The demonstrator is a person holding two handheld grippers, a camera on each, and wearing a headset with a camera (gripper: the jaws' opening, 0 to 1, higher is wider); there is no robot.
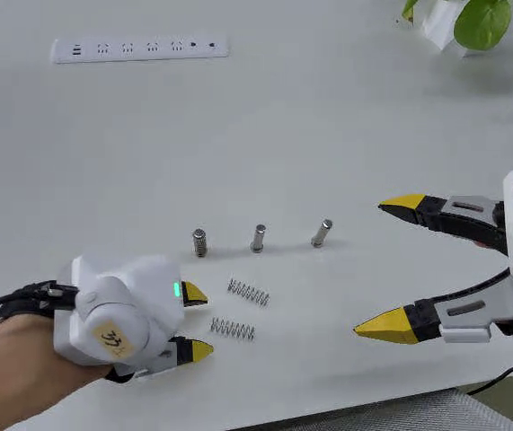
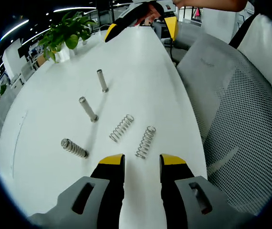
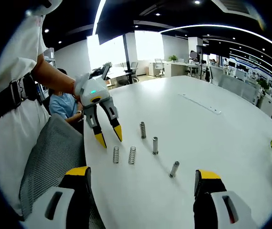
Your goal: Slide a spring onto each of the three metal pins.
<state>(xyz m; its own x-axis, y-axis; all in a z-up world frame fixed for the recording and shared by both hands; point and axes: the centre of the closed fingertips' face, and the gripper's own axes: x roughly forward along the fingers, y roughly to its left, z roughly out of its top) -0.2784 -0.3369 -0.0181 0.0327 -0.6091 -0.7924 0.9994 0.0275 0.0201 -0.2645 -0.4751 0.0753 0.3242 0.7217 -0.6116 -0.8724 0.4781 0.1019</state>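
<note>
Though both empty, left tongs (image 1: 207, 321) slightly apart, right tongs (image 1: 369, 268) wide (coiled metal springs (image 1: 248, 292) loose).

The person's left hand (image 1: 9, 359) enters from the lower left corner of the head view, a black strap (image 1: 24, 301) around the wrist, and carries the left gripper (image 1: 204, 321). This gripper points to the right with its yellow-tipped jaws a narrow gap apart and nothing between them. The right gripper (image 1: 369, 269) comes in from the right edge and points left toward the other. Its jaws are spread wide, one tip far and one near, and they also hold nothing. The two grippers face each other, well apart.
</note>
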